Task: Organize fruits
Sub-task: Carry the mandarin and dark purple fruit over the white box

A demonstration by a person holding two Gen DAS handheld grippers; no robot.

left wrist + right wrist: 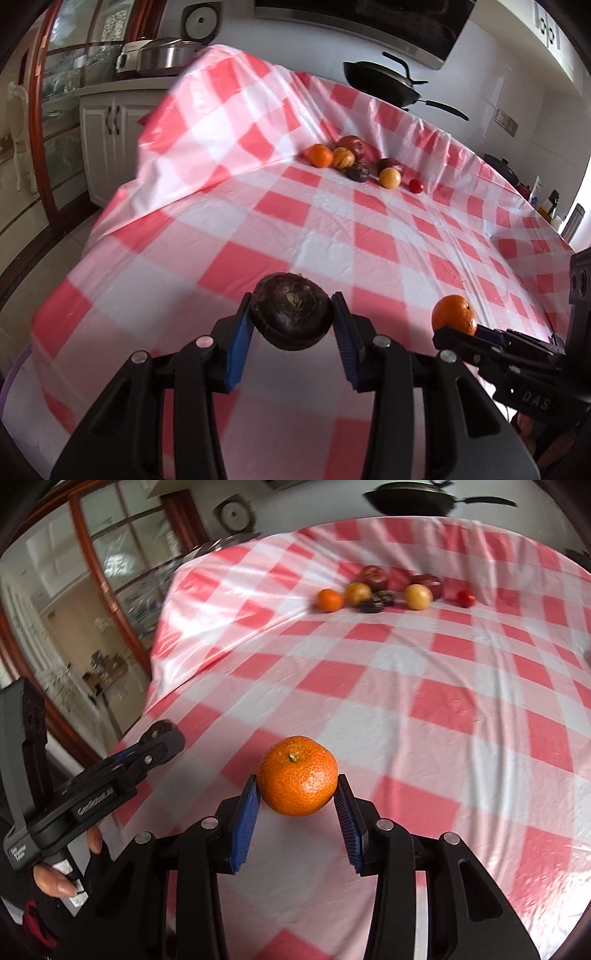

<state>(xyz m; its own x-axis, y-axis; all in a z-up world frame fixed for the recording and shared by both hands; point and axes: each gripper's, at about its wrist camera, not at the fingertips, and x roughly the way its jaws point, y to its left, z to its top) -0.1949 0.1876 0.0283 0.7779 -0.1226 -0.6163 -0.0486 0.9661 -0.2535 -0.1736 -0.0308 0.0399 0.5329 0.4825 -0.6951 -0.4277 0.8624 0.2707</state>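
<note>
Left wrist view: both grippers loaded above the checked worktop (369, 229).
Left gripper (291, 317) jaws clamp a dark brown fruit (291, 312); right gripper (297, 794) jaws clamp an orange (297, 775); remaining fruits (354, 160) cluster at the far edge.

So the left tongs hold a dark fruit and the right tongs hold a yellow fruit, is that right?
Not quite. The right tongs hold an orange fruit, not a yellow one, as the right wrist view shows. The left tongs do hold a dark fruit.
</note>
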